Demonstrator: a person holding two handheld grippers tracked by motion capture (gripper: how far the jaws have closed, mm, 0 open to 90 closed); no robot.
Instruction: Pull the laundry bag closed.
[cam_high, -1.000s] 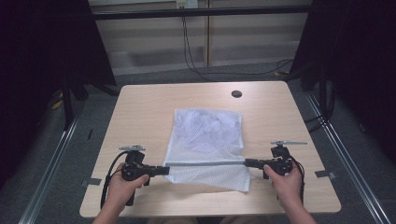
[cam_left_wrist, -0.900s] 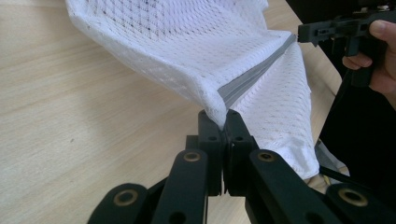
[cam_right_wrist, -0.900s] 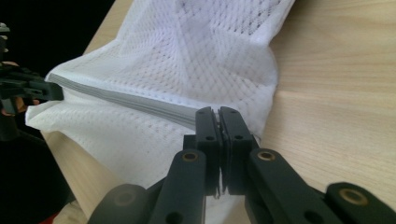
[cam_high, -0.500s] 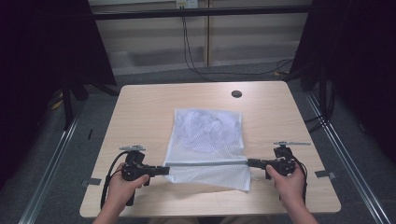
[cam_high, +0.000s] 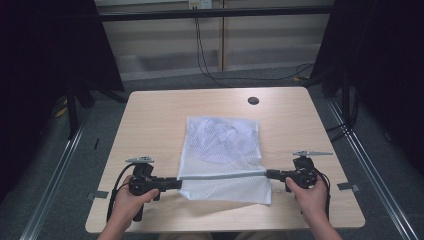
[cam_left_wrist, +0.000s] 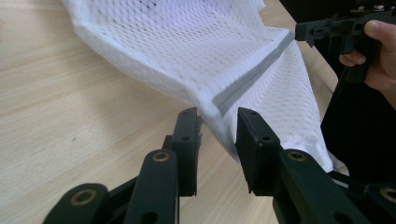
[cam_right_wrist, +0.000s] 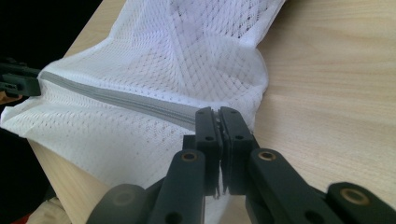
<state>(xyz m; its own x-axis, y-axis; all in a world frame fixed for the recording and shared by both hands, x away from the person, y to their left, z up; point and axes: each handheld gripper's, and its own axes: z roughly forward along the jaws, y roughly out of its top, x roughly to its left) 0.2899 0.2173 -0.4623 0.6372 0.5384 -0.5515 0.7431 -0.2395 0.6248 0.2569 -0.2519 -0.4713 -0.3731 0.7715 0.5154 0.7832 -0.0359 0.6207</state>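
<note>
Your white mesh bag (cam_high: 222, 150) lies flat on the wooden table (cam_high: 150, 120), near its front edge and roughly midway between the two sides, with its grey zipper strip (cam_high: 222, 174) stretched taut in a straight line between your two tools. Your right gripper (cam_high: 270, 173) is clamped tight on the right end of that strip; in the right gripper view its jaws are pressed together with the mesh and the strip's end pinched between them (no gap to speak of). Your left gripper (cam_high: 178, 182) sits at the strip's left end, and its jaws have just been opening: in the left gripper view they stand a little apart, with the bag's corner (cam_left_wrist: 217, 114) hanging between them and the pads not pressing on it. The part of the bag in front of the strip droops toward the table's front edge.
</note>
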